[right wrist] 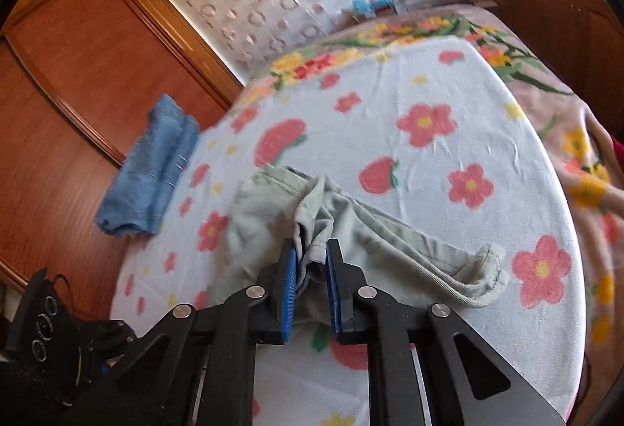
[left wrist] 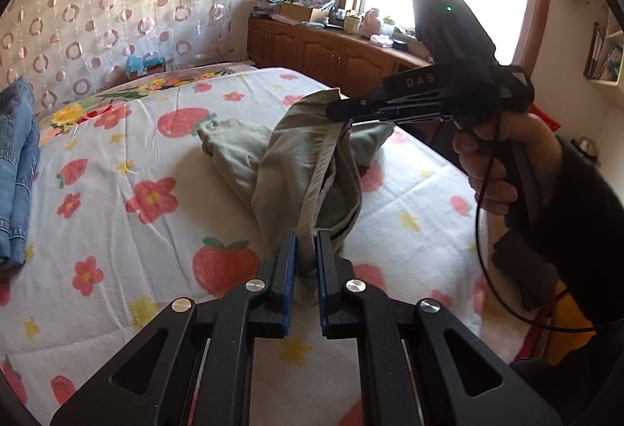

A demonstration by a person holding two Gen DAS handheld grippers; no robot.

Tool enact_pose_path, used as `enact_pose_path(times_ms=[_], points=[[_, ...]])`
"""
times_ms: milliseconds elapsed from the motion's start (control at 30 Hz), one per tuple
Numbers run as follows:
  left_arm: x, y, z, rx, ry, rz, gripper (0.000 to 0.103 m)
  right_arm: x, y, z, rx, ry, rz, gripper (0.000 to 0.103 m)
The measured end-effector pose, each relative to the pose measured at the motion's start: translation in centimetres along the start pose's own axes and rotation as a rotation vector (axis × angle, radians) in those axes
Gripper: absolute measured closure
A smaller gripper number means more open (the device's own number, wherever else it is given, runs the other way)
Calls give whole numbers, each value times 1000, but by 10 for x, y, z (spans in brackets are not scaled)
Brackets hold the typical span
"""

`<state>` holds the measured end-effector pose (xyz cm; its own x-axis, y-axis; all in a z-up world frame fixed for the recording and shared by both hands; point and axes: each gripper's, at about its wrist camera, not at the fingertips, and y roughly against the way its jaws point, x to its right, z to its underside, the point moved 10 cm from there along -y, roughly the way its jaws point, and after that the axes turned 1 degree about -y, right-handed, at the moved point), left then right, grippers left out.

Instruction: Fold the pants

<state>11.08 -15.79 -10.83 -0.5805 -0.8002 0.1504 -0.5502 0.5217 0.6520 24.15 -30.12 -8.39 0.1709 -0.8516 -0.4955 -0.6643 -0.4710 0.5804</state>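
On the bed (left wrist: 117, 161) with its strawberry-print cover, we hold the grey-green pants (left wrist: 312, 161) partly lifted: left tongs (left wrist: 306, 254) and right tongs (right wrist: 310, 262) each clenched on a bunched edge, apparently to spread them for folding.

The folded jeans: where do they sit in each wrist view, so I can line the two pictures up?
Left wrist view: the folded jeans lie at the far left edge, on the strawberry-print blanket.
Right wrist view: the folded jeans lie left of centre, at the blanket's edge beside the wooden wardrobe.
Shared landmark: the grey-green pants, which each claw grips at bottom centre.
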Motion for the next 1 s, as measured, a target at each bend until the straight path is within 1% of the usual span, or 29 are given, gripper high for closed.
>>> enact_pose_path(times_ms=[33,200,267,500,633,700,767,833,933,1000], points=[[0,6,-4,15,2,5,92,-4,4,-1,9,13,-8,92],[-6,44,-35,122,-4,-30,92,-32,32,-11,84,103,-23,93],[-14,61,-52,175,-6,-56,92,-43,45,-16,122,130,-32,93],[-28,112,-101,316,-33,-122,93,-100,102,-36,268,256,-51,93],[-36,148,-128,417,-45,-150,93,-130,127,-42,328,312,-70,93],[-41,160,-139,449,-58,-172,93,-142,135,-45,351,339,-76,93],[-50,162,-143,457,-56,-190,93,-152,136,-46,365,363,-77,93],[-62,158,-144,454,-56,-209,93,-156,127,-46,358,372,-79,93],[-83,141,-143,432,-49,-232,93,-148,102,-47,329,378,-73,93],[-99,128,-144,417,-35,-220,93,-139,85,-56,305,373,-59,93]])
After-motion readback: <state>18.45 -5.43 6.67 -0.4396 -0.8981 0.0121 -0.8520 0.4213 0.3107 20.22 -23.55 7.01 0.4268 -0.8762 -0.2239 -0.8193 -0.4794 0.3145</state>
